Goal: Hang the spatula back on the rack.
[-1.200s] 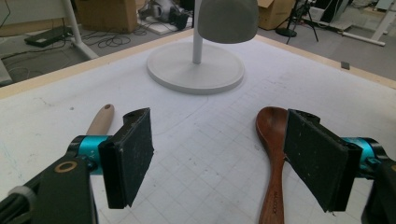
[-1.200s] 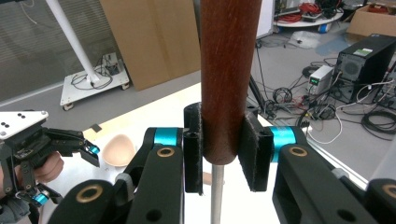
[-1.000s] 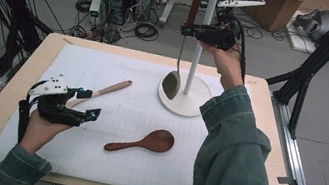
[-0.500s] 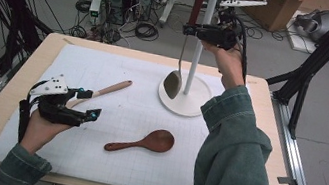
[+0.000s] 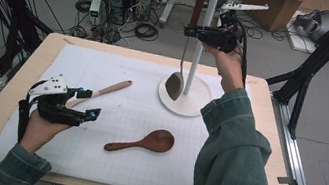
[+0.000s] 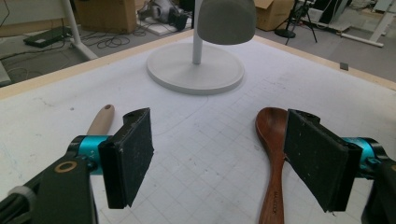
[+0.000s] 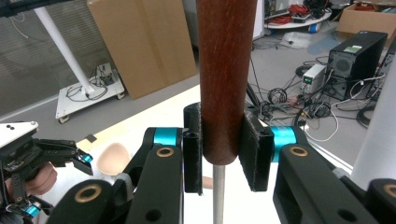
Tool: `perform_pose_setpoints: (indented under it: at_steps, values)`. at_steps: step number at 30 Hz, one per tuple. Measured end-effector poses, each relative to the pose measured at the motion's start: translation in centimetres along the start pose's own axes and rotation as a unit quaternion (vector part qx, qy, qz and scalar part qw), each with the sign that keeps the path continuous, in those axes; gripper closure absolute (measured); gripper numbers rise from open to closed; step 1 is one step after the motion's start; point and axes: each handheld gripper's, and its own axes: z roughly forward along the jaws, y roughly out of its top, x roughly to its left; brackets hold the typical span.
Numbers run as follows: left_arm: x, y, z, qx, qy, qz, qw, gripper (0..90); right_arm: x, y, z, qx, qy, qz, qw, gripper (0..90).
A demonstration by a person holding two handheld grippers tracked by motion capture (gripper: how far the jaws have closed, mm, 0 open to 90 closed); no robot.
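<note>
Wood, round and dark reddish, is what the right gripper (image 7: 219, 156) clamps: the handle of a ladle (image 5: 174, 85) with a thin metal shaft and a grey bowl, hanging beside the white pole of the stand (image 5: 184, 100), above its round base near the bench's far edge. The left gripper (image 5: 84, 104) hovers near the left edge, its flat black jaws spread wide and empty. A dark wooden spoon (image 5: 142, 142) lies mid-bench on the gridded white mat (image 5: 105, 163), with a pale wooden spoon (image 5: 107, 88) beyond the left gripper.
</note>
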Motion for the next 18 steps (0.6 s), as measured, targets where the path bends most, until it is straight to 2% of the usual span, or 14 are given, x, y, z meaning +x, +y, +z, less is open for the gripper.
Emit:
perform_pose_setpoints:
  at_steps: [18]
  values:
    - [-0.01, 0.08, -0.06, 0.0, -0.002, -0.002, 1.0, 24.8, -0.43, -0.69, -0.93, -0.018, -0.013, 0.021, 0.9995, 71.8]
